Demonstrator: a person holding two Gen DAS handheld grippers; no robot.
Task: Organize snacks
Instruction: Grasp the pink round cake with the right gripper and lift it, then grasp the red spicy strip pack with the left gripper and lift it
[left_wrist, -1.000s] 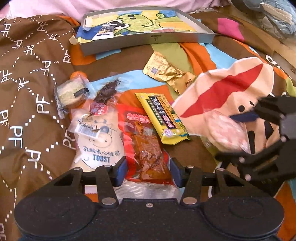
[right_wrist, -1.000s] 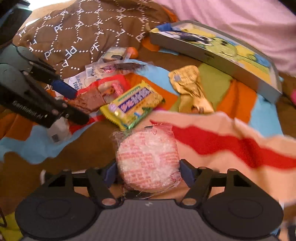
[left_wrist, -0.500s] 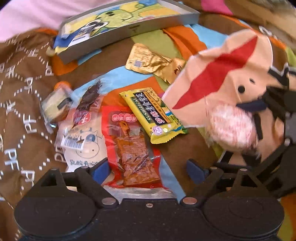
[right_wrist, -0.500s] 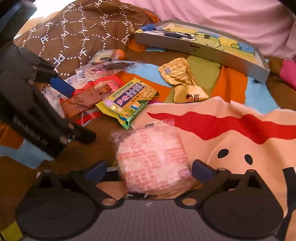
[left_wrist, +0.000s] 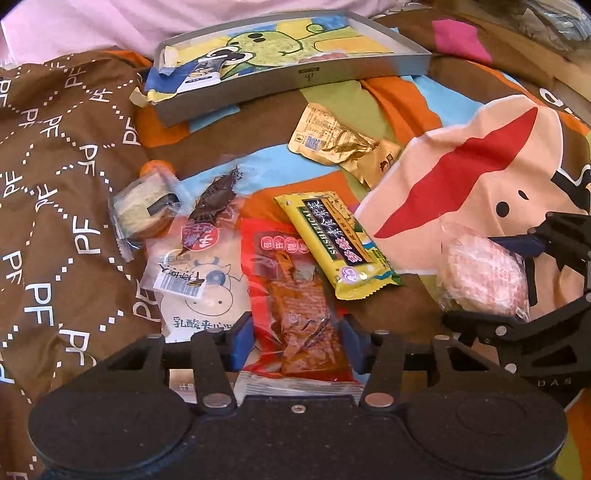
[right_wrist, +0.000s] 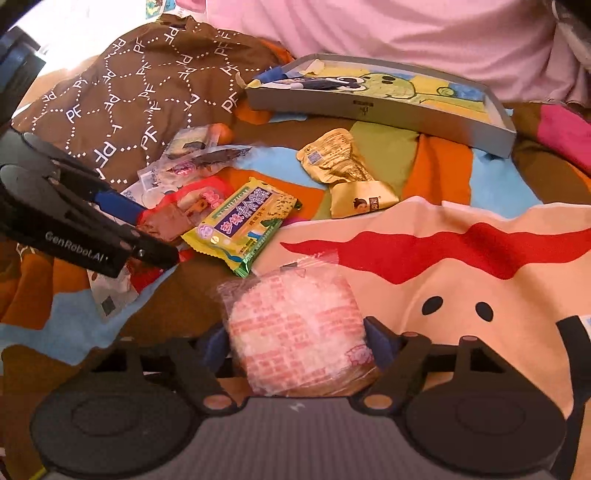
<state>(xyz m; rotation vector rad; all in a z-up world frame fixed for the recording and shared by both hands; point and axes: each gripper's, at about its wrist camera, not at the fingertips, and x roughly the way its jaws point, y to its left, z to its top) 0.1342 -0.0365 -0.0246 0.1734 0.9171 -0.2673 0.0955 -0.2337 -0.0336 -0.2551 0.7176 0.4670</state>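
The right tool (right_wrist: 295, 341) is clamped on a round pink-and-white rice cracker (right_wrist: 295, 332) in clear wrap, its blue pads pressed against both sides of the disc. In the left wrist view the same cracker (left_wrist: 484, 277) shows at the right edge, held above the peach cartoon-face part of the bedspread (left_wrist: 480, 166).

The left tool (left_wrist: 297, 341) has its blue pads on either side of a red packet of spicy tofu strips (left_wrist: 295, 306), close against the wrapper; whether it is truly gripping the packet cannot be told from these views. The packet lies on the bed, overlapping a white toast bag (left_wrist: 199, 295) printed with a cow on its left. A yellow SUSHIZICAI bar (left_wrist: 332, 243) lies just to the packet's right, slanting up and away. A clear pouch with a dark dried piece (left_wrist: 214, 203) rests on the toast bag's upper end, and a wrapped round cake (left_wrist: 144, 210) sits just beside it on the brown PF-patterned cloth (left_wrist: 55, 184). A crumpled gold pouch (left_wrist: 340, 144) lies farther back, between the yellow bar and a shallow grey box lid (left_wrist: 295, 77) with a green cartoon drawing inside.
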